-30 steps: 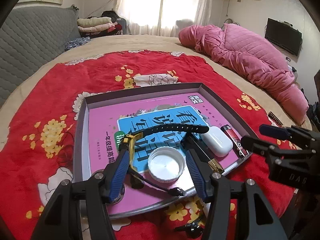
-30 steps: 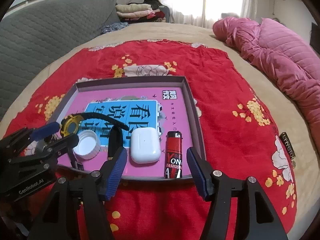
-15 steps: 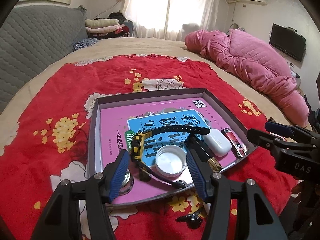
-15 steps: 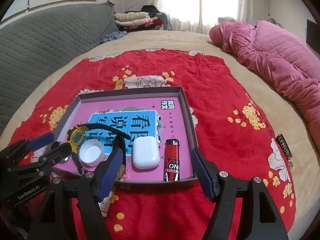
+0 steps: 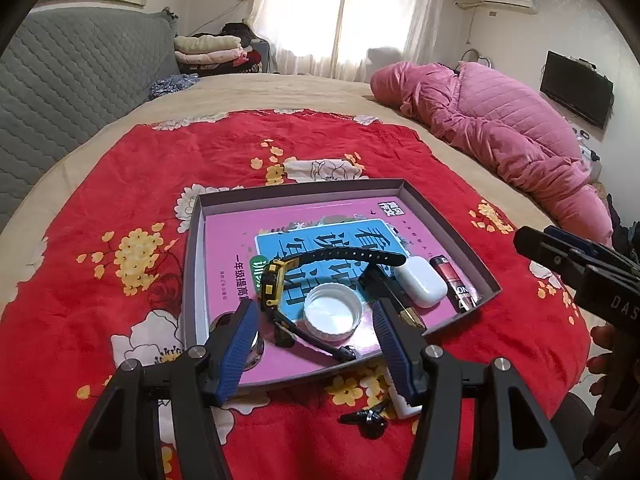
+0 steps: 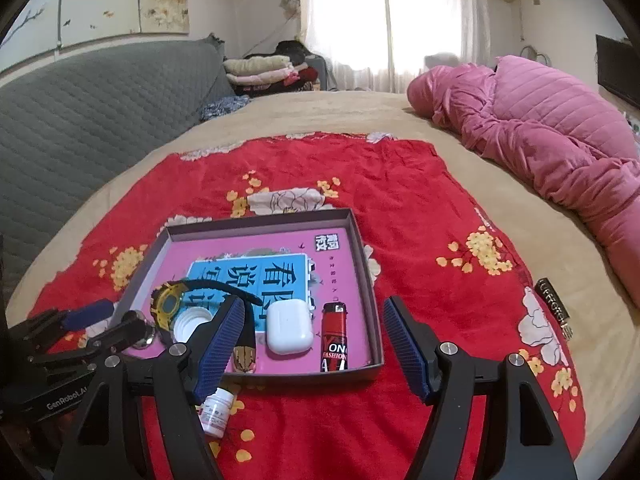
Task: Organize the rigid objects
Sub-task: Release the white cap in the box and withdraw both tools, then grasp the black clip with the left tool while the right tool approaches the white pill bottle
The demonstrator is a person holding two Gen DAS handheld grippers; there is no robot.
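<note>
A grey tray with a pink book in it lies on the red flowered cloth. In it are a yellow-black watch, a white cap, a white earbud case, a red lighter, a pen and a round metal piece. My left gripper is open and empty over the tray's near edge. My right gripper is open and empty, above the near edge. A small white bottle and a black clip lie on the cloth before the tray.
A pink quilt lies at the back right. A grey quilted headboard stands on the left, folded clothes behind. A small dark bar lies on the cloth at the right.
Both grippers have drawn back and up from the tray, so it looks smaller and the bottle and clip in front of it have come into view. Both stay open.
</note>
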